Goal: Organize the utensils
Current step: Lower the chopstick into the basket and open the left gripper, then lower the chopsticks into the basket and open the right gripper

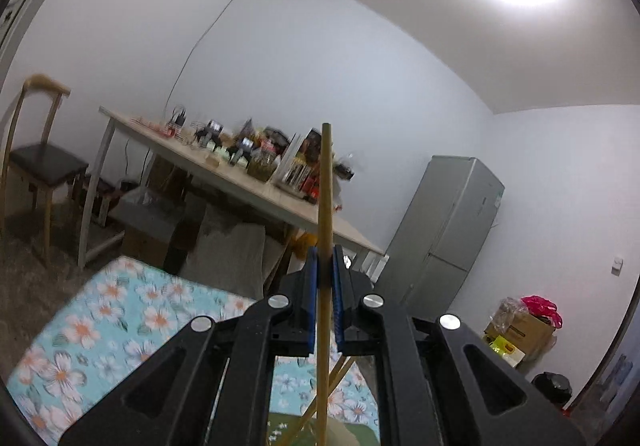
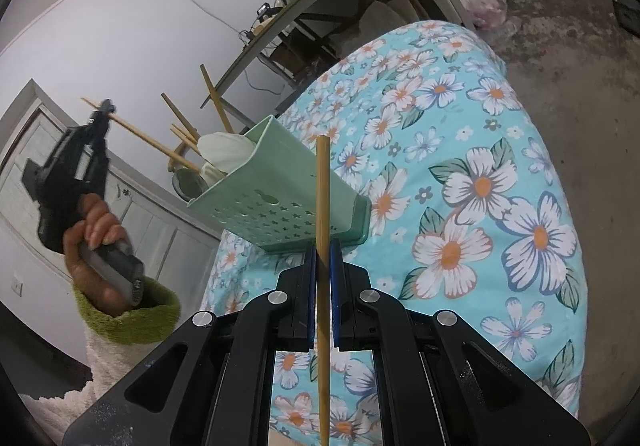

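Currently clamped tight: left gripper (image 1: 325,278) on one chopstick (image 1: 325,206), raised up left of the holder; right gripper (image 2: 323,270) likewise shut on a second chopstick (image 2: 322,206), just short of the green utensil holder (image 2: 276,206) on the flowered bed (image 2: 480,166). Best done by tipping each stick's lower end over the holder's open mouth, lowering, then easing jaws apart. Counted: two held chopsticks, roughly four more sticks plus white spoon (image 2: 218,152) already inside, one holder.
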Action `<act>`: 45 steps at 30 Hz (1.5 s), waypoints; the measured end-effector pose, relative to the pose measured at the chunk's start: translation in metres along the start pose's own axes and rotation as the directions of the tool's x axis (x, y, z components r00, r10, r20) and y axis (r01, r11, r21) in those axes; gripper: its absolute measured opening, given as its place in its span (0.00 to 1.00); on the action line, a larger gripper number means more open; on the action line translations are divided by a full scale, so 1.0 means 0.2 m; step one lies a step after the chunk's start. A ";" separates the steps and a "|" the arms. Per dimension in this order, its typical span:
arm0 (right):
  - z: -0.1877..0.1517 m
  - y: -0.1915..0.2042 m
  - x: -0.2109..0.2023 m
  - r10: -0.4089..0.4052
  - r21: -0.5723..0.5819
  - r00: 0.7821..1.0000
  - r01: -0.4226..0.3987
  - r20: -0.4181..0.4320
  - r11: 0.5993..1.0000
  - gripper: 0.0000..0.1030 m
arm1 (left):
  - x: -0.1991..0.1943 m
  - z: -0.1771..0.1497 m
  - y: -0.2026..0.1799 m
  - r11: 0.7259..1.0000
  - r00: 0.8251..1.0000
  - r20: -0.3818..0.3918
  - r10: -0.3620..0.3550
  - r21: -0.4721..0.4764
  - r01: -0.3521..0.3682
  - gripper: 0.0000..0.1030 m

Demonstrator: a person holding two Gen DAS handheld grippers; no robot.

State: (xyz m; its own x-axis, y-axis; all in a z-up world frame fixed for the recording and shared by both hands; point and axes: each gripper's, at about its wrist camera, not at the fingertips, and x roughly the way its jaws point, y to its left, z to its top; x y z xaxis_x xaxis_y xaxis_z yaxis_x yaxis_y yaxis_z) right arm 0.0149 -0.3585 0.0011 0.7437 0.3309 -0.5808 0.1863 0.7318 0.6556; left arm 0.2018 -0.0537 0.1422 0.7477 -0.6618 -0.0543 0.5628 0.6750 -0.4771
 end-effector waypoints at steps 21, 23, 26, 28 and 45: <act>0.01 0.03 -0.02 -0.014 -0.015 1.000 0.015 0.009 1.000 0.04 | 0.03 -0.31 0.17 0.996 0.981 -0.188 -0.043 -0.083 0.027 0.45; 0.02 0.05 -0.03 -0.016 -0.027 1.000 0.017 0.015 1.000 0.04 | 0.00 -0.31 0.17 0.996 0.981 -0.189 -0.045 -0.080 0.031 0.50; 0.03 0.10 -0.07 -0.019 -0.058 0.999 0.021 0.037 0.998 0.04 | -0.05 -0.30 0.17 0.997 0.981 -0.187 -0.044 -0.077 0.030 0.54; 0.05 0.14 -0.10 -0.018 -0.083 0.998 0.023 0.057 0.996 0.04 | -0.10 -0.30 0.17 0.997 0.982 -0.185 -0.042 -0.066 0.030 0.57; 0.43 0.84 -0.22 0.147 -0.454 0.941 0.007 0.305 0.891 0.04 | -0.44 -0.59 0.26 0.989 0.918 -0.379 0.113 0.133 -0.067 0.72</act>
State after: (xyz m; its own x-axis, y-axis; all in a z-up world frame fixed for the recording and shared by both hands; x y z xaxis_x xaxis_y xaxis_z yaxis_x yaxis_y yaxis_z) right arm 0.0690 -0.3004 0.1776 0.9230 0.2376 -0.3026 -0.1197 0.9248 0.3611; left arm 0.1232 -0.0002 0.0182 0.6168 -0.6551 -0.4364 0.5535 0.7551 -0.3514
